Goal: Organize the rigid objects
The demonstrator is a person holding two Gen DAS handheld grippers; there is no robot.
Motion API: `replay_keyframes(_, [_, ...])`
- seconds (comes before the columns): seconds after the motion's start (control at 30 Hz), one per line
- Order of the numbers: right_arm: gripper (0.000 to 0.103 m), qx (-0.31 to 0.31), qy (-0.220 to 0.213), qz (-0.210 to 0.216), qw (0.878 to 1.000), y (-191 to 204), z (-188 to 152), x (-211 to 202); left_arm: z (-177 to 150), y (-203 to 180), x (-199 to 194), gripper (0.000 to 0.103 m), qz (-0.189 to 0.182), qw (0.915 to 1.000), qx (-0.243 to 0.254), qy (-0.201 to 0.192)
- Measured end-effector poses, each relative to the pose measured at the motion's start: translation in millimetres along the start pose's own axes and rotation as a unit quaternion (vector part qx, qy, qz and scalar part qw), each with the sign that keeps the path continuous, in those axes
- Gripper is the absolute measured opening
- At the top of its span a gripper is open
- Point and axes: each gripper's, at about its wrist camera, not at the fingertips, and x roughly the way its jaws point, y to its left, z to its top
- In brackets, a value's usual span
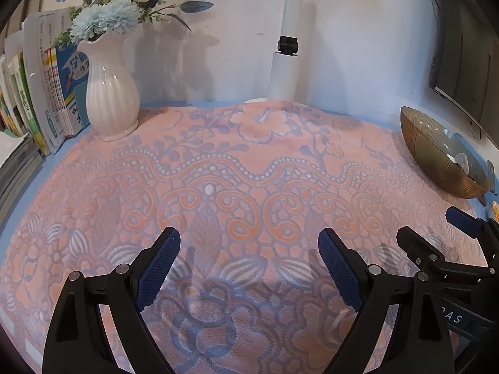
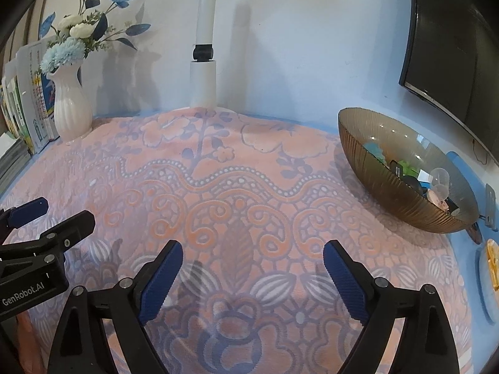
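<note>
A brown ribbed glass bowl [image 2: 389, 184] stands at the right on the pink patterned cloth [image 2: 237, 187]; it holds several small objects, among them clear plastic pieces and green and blue bits. The bowl also shows in the left wrist view [image 1: 436, 159]. My left gripper [image 1: 249, 249] is open and empty above the cloth. My right gripper [image 2: 252, 258] is open and empty above the cloth, left of the bowl. The right gripper shows at the right edge of the left wrist view [image 1: 436, 227]; the left gripper shows at the left edge of the right wrist view [image 2: 59, 215].
A white vase [image 1: 110, 93] with blue and white flowers stands at the back left beside a row of books [image 1: 34, 99]. A white lamp post [image 1: 287, 46] rises at the back. A dark monitor [image 2: 452, 53] hangs at the right. A small dish [image 2: 492, 265] sits at the right edge.
</note>
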Motion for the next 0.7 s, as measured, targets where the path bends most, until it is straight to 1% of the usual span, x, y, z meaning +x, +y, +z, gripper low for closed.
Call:
replay_keyframes(0.23, [0.091,0.009,-0.002,0.0,1.0,-2.4,-0.6,-0.7,-0.2,2.5,-0.3,0.09,-0.004,1.0,-0.004,-0.003])
replay_keyframes(0.63, [0.091,0.006,-0.002,0.003,1.0,-3.2,-1.6,0.8,-0.1,0.0,2.3,0.09,0.004,1.0,0.0,0.006])
replay_keyframes(0.7, [0.093,0.008,-0.002,0.004,1.0,-3.9,-1.7,1.1,-0.1,0.3,2.7,0.09,0.007,0.9999,0.001,0.008])
